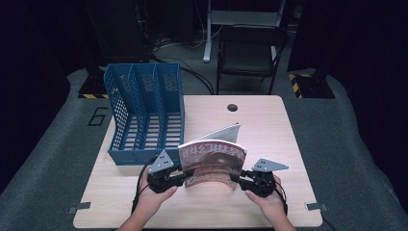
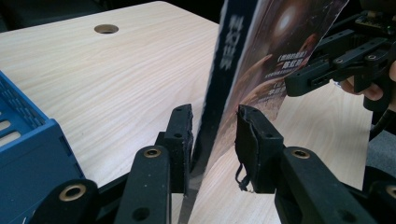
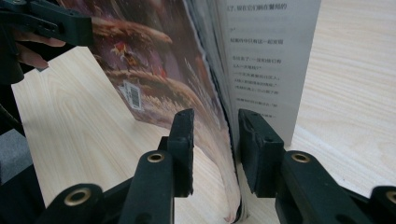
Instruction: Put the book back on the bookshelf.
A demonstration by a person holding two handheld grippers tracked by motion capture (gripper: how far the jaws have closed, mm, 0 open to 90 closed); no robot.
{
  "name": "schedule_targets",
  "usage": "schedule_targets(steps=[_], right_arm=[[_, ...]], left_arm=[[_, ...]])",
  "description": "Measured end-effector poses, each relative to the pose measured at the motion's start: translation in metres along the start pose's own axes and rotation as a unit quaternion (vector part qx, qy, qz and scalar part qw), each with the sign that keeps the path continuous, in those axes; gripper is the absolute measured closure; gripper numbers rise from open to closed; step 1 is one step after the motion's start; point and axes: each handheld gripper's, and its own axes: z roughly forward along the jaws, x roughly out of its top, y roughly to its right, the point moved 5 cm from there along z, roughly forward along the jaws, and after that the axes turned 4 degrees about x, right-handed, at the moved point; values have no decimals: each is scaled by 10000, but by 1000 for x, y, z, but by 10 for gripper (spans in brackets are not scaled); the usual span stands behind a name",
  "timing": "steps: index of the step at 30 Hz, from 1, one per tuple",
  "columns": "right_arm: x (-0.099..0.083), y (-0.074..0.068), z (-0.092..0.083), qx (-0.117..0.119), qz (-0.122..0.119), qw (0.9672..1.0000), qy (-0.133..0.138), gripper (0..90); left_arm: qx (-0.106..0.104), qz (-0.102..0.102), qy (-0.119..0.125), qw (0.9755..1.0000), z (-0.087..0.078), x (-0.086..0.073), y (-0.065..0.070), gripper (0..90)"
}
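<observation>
Near the front edge of the tabletop, a person's two hands kept a magazine standing on its lower edge, cover toward the camera and bowed. The left gripper straddled the spine with its jaws parted, a visible gap on either side; the right gripper straddled the loose page edges the same way, its pads clear of the paper. With neither grip pressing, the magazine looked likely to topple or slump flat, and its back pages, already fanned toward the tabletop's far edge, could splay further and make a fresh grip awkward. Beyond it, at the left rear corner, stood a blue file rack, apart from the magazine; a falling cover could miss it entirely.
</observation>
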Motion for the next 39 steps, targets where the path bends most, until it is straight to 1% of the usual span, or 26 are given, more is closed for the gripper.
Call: schedule_targets(steps=[1, 2, 4, 5, 9, 10, 11, 15, 16, 17, 18, 19, 21, 22, 23, 24, 26, 27, 28, 29, 31, 32, 34, 35, 37, 39], right_arm=[[1, -1, 0, 8, 5, 10000, 26, 671], [1, 0, -1, -29, -29, 10000, 41, 677], [2, -1, -2, -33, -8, 10000, 69, 678], [3, -1, -2, -42, -72, 9999, 97, 678], [4, -1, -3, -76, -94, 9999, 114, 679], [5, -1, -3, -88, -184, 9997, 134, 679], [6, -2, -5, -123, -194, 9996, 164, 679], [9, -2, -7, -157, -245, 9993, 254, 672], [9, -3, -7, -150, -199, 9993, 271, 657], [11, -3, -7, -149, -260, 9991, 294, 653], [12, -3, -8, -149, -295, 9990, 304, 653], [13, -4, -9, -178, -290, 9989, 336, 654], [15, -4, -11, -196, -344, 9987, 334, 686], [15, -4, -11, -196, -344, 9987, 334, 686], [15, -5, -11, -195, -324, 9986, 360, 742], [15, -5, -12, -179, -364, 9988, 288, 800], [16, -7, -12, -147, -459, 9984, 296, 831], [16, -7, -12, -147, -459, 9984, 296, 831], [17, -8, -12, -145, -494, 9983, 267, 834], [17, -8, -12, -145, -494, 9983, 267, 834], [16, -7, -12, -112, -459, 9985, 272, 832], [16, -7, -12, -90, -427, 9986, 285, 831], [16, -6, -13, -87, -396, 9988, 277, 828], [16, -6, -13, -66, -391, 9988, 290, 825], [15, -6, -13, -40, -347, 9990, 294, 819], [15, -6, -13, -40, -312, 9991, 297, 817]], left_arm=[[3, -69, -2, 10000, 0, 1, 1, 660], [21, -19, 53, 10000, -1, 4, 0, 659], [19, -83, 97, 9999, -2, 6, 1, 657], [0, -15, 51, 10000, -3, 7, 0, 657], [-35, -71, 23, 10000, -3, 9, 1, 653], [-48, -77, 13, 10000, -3, 10, 1, 653], [-91, -66, 6, 9999, -4, 11, 1, 648], [-80, -97, -5, 9999, -5, 12, 1, 661], [-96, -124, -30, 9999, -6, 13, 2, 663], [-93, -57, 16, 9999, -6, 14, 1, 663], [-93, -57, 16, 9999, -6, 14, 1, 660], [-154, -103, 9, 9998, -7, 17, 2, 645], [-158, -133, 38, 9998, -7, 20, 3, 580], [-149, -84, 25, 9999, -7, 23, 1, 580], [-158, -94, 58, 9998, -7, 26, 1, 570], [-174, -68, 28, 9998, -8, 31, 0, 542], [-171, -77, -12, 9998, -10, 37, 1, 514], [-171, -77, -12, 9998, -10, 37, 1, 499], [-137, 40, -63, 9999, -12, 43, -1, 485], [-137, 40, -63, 9999, -12, 43, -1, 482], [-180, 21, -73, 9998, -15, 54, -2, 469], [-180, 21, -73, 9998, -15, 54, -2, 465], [-232, -62, -124, 9996, -17, 61, -3, 459], [-255, -54, -145, 9996, -18, 65, -3, 453], [-255, 50, -143, 9996, -18, 74, -2, 448], [-283, 35, -161, 9995, -19, 77, -1, 447]])
